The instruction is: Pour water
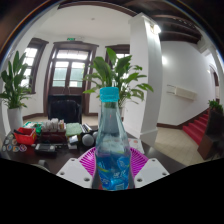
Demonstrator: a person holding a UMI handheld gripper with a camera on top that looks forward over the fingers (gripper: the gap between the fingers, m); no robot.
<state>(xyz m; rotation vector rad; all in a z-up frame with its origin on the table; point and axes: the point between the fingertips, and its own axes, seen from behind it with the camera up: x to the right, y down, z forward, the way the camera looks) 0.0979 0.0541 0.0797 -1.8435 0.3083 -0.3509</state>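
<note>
A clear plastic water bottle (110, 140) with a blue cap and a blue label stands upright between my fingers, lifted in front of the room. My gripper (111, 166) is shut on the bottle, with the magenta pads (88, 160) pressing its lower body from both sides. The bottle's base is hidden below the fingers. Beyond the bottle to the left, a red cup (24, 136) sits on a low table (50, 148).
The low table carries a tray with small items and dark objects. A large potted plant (120, 75) stands behind the bottle, another plant (12, 80) at the left. A white column (150, 75), a dark door and a red-carpeted stair (200, 125) lie beyond.
</note>
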